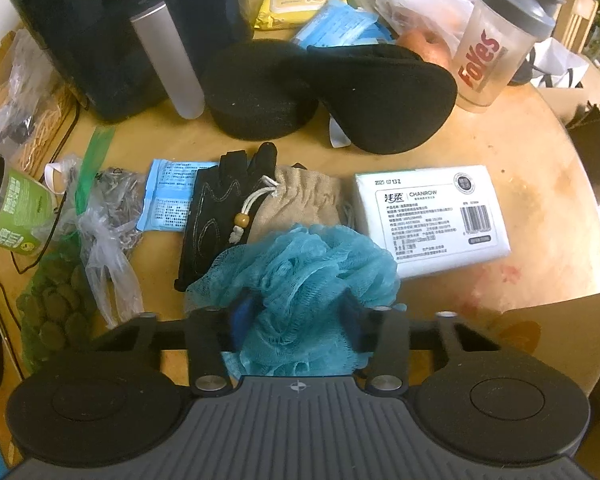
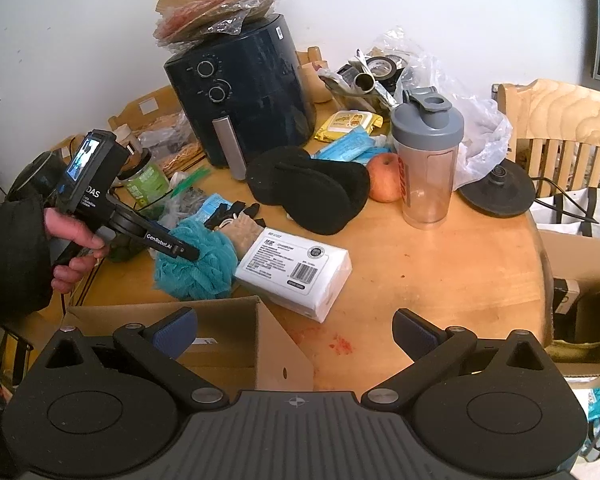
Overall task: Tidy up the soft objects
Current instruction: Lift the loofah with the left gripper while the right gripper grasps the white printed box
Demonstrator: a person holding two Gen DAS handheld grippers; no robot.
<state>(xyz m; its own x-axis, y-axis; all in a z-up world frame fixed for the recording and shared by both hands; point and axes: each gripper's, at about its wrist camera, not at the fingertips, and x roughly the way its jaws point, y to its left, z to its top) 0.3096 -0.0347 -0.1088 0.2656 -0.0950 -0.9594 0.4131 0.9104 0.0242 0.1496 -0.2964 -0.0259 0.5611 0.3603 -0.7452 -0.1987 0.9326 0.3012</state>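
Teal bath pouf [image 1: 300, 280] sits between the fingers of the left gripper [image 1: 296, 316], which points steeply down onto it; the blue pads press into the mesh from both sides, so I read the jaws as clamped on it, though the bulk of the pouf bulges out ahead of the fingertips. It rests on the wooden table [image 2: 440, 264], near the front edge. From the right wrist view the open cardboard box [image 2: 204, 344] lies just in front of the pouf, on the near side — the likely drop spot, so the carry would be short, up and back toward the person. Right gripper [image 2: 296, 330] hovers over that box with jaws wide apart and empty. Neighbours are crowded: a white tissue pack [image 1: 432, 220] touching the pouf on one side, a tan drawstring pouch [image 1: 300, 200] and black glove [image 1: 212, 216] just behind it — loose mesh might snag the pouch cord on lifting. Black hats [image 1: 332, 92], shaker bottle [image 1: 500, 40] and air fryer [image 2: 240, 96] stand well clear.
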